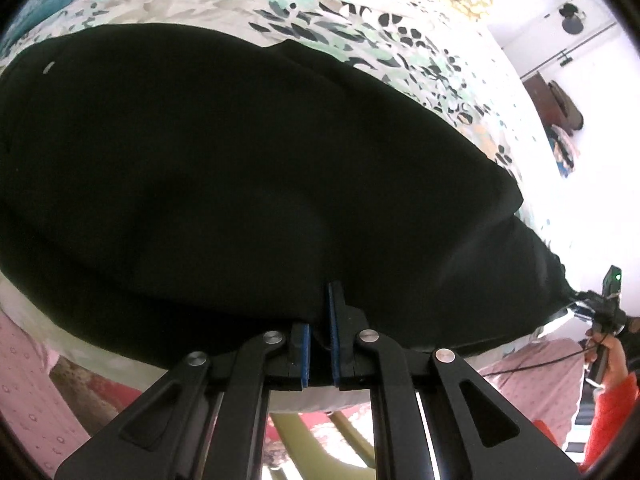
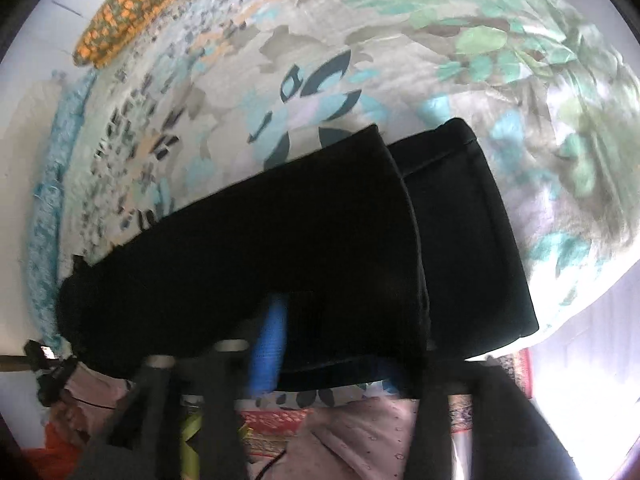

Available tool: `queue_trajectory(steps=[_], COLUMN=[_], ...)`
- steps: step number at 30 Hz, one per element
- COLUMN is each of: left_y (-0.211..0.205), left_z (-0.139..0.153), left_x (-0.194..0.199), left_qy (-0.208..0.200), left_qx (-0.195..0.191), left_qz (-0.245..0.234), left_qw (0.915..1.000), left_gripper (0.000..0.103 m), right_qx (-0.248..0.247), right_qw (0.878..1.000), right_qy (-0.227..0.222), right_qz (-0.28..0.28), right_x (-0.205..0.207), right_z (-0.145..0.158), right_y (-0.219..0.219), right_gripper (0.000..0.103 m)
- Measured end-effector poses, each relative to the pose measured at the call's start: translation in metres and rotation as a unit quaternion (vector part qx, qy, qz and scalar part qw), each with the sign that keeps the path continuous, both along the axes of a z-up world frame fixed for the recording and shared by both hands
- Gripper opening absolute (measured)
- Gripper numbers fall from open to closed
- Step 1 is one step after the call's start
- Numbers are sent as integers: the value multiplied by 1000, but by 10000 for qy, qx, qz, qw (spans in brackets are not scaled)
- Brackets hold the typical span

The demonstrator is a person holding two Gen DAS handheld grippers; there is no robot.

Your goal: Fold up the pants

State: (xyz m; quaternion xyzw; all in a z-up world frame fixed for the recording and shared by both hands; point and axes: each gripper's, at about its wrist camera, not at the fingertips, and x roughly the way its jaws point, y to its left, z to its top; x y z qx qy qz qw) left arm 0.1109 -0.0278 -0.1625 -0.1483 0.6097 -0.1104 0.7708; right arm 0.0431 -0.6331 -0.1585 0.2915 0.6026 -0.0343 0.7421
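The black pants [image 1: 240, 168] lie spread over a floral bedsheet [image 1: 360, 28]. My left gripper [image 1: 319, 332] is shut on the near edge of the pants, its blue pads pinching the cloth. In the right wrist view the pants [image 2: 280, 248] show two leg ends side by side, one lapping over the other. My right gripper [image 2: 328, 344] has one blue pad [image 2: 268, 344] showing; black cloth drapes over its fingers and hides the other pad. The right gripper also shows at the far right of the left wrist view [image 1: 596, 312], at the pants' corner.
An orange and green patterned pillow [image 2: 132, 12] lies at the far side of the bed. A teal knitted blanket [image 2: 48, 200] runs along the bed's left edge. Pink patterned cloth [image 2: 360, 440] and a red mat lie below the near bed edge.
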Motion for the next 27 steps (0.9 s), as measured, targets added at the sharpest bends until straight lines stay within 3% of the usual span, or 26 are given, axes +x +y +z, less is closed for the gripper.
queue_trajectory(steps=[5,10,11,12,13,14,17,20,27], left_y=[-5,-6,-6,-6,-7,-7,-11,-20,-52], left_z=[-2,-4,-3,-3,-3,-3,-2,0,3], left_x=[1,1,1,1,1,1,0,-5,-17], left_qy=[-3,-15,-19,-22,-25,-27,-40,-33,-111], left_qx=[94,127,122,121,132,151,167,54,215], left_qz=[-62,-86,-88,-93,-103,-120,-188,-373,-982], left_qw=[9999,9999,9999,9999,9999,9998,9997,9993,9949], left_gripper=[7,7,7,7,7,7,7,7,7], right_qx=[830,856,832,755,637,358,-211,-1127,-2019], right_qw=[9944,9922,9925,9936,9951,9974,9994,9933,9788], right_qy=[-479,-437,-405,-355,-320,-267,-207,32,315], right_qz=[-454,-792,-802,-760,-689,-568,-187,239,120], right_x=[-3,-2,-2,-3,-2,-1,-3,-5,-18], right_z=[2,-4,-5,-5,-4,0,11,19,8], right_y=[-21,-32,-34,-36,-36,-35,-32,-26,-34], right_gripper=[70,69,63,54,21,10,10,10,10])
